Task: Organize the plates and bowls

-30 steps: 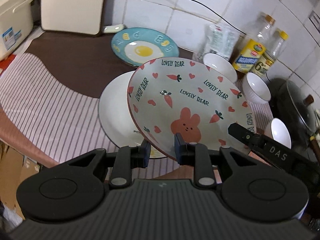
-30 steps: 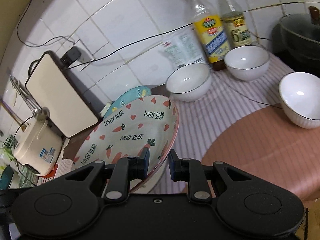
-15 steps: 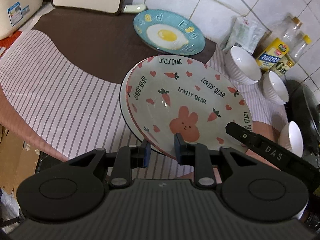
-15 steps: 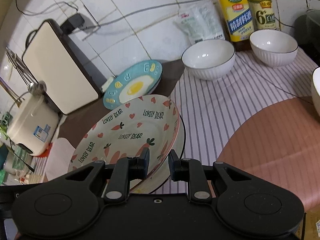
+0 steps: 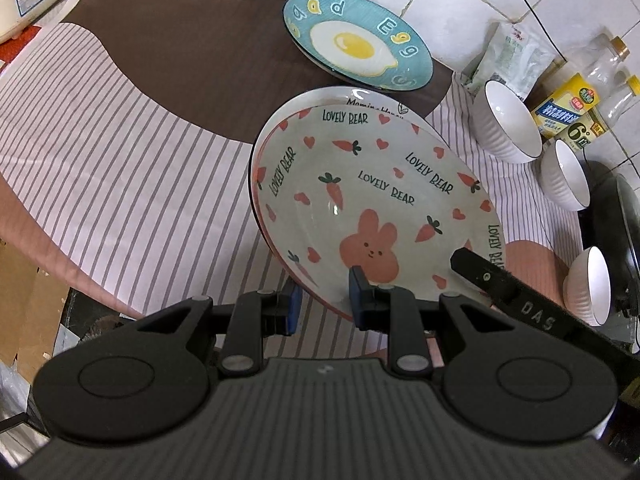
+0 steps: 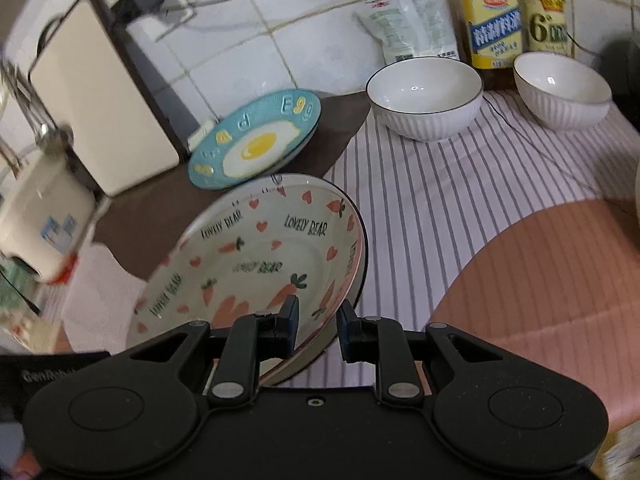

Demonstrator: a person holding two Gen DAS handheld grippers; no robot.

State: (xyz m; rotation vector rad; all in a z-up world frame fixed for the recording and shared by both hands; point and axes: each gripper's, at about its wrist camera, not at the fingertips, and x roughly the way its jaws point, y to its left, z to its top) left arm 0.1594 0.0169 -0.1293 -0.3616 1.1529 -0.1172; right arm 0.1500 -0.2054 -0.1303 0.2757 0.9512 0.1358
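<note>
A "Lovely Bear" plate [image 5: 360, 200] with carrots, hearts and a pink rabbit is held tilted over a white plate [image 5: 360, 96], of which only the far rim shows. My left gripper [image 5: 322, 304] is shut on the bear plate's near rim. My right gripper [image 6: 318, 326] is shut on the same plate [image 6: 256, 256] at its other edge; its body [image 5: 520, 292] shows in the left wrist view. A blue fried-egg plate [image 5: 356, 44] [image 6: 256, 140] lies behind. White ribbed bowls [image 5: 508, 124] [image 5: 564, 172] [image 5: 590, 284] stand at the right.
A striped cloth [image 5: 120, 152] covers the counter. Oil bottles [image 6: 496, 16] and a packet [image 6: 408, 24] stand by the tiled wall. A cream appliance [image 6: 96, 92] and rice cooker [image 6: 40, 216] stand at left. A dark pan [image 5: 616, 224] is at far right.
Both grippers have carried the bear plate lower and over the white plate, which is now almost covered. The views have swung downward toward the counter.
</note>
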